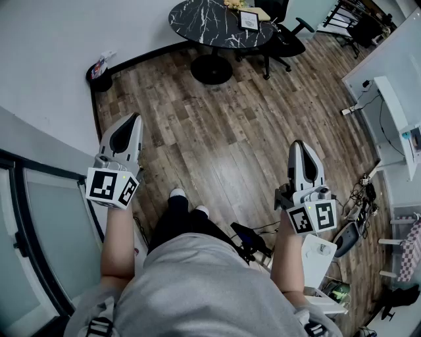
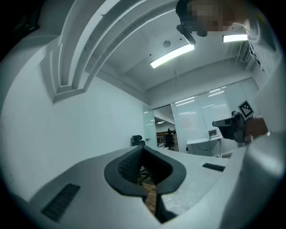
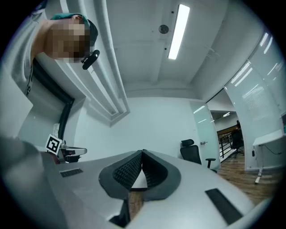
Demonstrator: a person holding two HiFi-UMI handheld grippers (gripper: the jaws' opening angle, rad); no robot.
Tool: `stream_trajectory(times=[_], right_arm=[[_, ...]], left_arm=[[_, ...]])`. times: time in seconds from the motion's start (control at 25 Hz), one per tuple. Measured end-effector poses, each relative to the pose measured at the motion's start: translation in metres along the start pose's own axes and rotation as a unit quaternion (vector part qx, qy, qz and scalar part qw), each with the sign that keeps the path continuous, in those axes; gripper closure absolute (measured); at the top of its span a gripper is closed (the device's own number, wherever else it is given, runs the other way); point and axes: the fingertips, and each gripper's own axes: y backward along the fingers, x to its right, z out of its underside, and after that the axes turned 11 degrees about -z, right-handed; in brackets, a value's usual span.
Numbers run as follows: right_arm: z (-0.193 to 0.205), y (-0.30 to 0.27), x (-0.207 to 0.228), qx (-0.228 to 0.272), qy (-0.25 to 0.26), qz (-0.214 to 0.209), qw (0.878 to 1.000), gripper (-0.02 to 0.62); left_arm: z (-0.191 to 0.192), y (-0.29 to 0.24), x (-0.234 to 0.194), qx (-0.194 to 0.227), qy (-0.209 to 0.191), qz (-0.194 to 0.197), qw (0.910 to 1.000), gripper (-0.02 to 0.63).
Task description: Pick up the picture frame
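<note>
The picture frame (image 1: 248,20) is a small dark-rimmed frame standing on a round black marble table (image 1: 191,26) at the far end of the room, well ahead of both grippers. My left gripper (image 1: 136,117) is held out at the left over the wood floor, its jaws closed tip to tip with nothing between them (image 2: 143,148). At the right, my right gripper (image 1: 297,143) is held the same way, shut and empty (image 3: 142,152). Neither gripper view shows the frame.
A black office chair (image 1: 286,39) stands behind the table. A dark bin (image 1: 100,72) sits by the wall at the left. White desks (image 1: 395,99) and floor cables (image 1: 362,191) line the right side. A glass partition (image 1: 39,224) runs along my left.
</note>
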Motion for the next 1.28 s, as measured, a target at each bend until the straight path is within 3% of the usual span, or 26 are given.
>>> stream_trajectory(times=[0.56,0.76,1.28], right_arm=[[-0.004,0.000,0.014,0.000,-0.005,-0.004,1.000,0.569],[-0.020,-0.003,0.014,0.062,-0.062,-0.029,0.996,0.569],[-0.006,-0.054,0.055,0.029,-0.028,-0.002,0.999,0.568]], left_arm=[[-0.008,-0.016,0.005,-0.001,-0.020,-0.011,0.9997,0.601],[-0.005,-0.022,0.001,-0.007,-0.025,-0.018,0.9995,0.601],[0.008,-0.095,-0.019,0.000,-0.021,-0.007,0.9998,0.601]])
